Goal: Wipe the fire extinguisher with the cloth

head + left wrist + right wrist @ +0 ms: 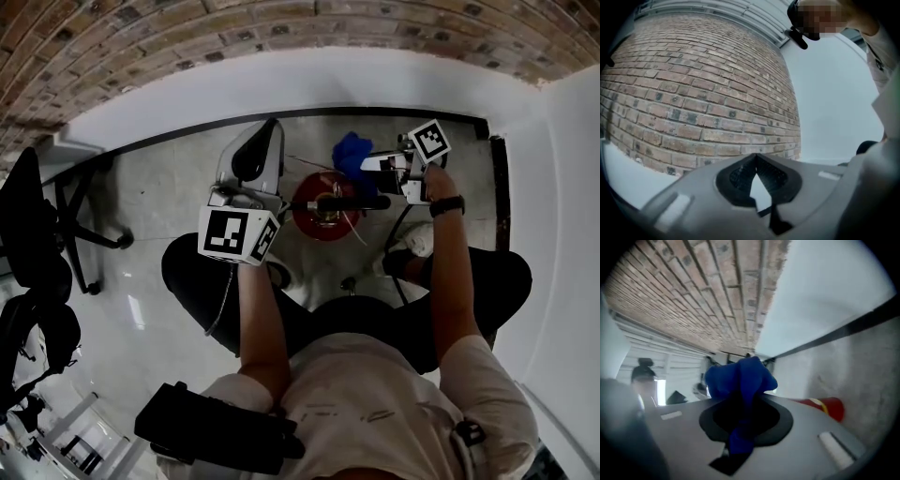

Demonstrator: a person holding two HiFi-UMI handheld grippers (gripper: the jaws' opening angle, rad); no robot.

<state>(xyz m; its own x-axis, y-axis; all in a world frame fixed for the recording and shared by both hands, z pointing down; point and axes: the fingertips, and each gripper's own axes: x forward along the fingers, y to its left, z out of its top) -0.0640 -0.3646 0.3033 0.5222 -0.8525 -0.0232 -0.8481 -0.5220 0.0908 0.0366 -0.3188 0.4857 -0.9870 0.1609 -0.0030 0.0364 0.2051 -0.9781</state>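
Note:
The red fire extinguisher (323, 214) stands on the floor between the person's knees, seen from above, with its black handle across the top. My right gripper (367, 162) is shut on a bunched blue cloth (352, 150), held just right of and beyond the extinguisher's top. In the right gripper view the cloth (740, 378) fills the jaws of the right gripper (742, 394), and the extinguisher (826, 405) shows low at the right. My left gripper (273, 128) is raised to the left of the extinguisher, apart from it. Its jaws (756, 158) meet at the tips with nothing held and face the brick wall.
A brick wall (187, 28) with a white lower band and black skirting closes the far side. A black office chair (42, 234) stands at the left. The person's shoe (417, 239) rests right of the extinguisher. A black box-like object (211, 427) sits low by the person's body.

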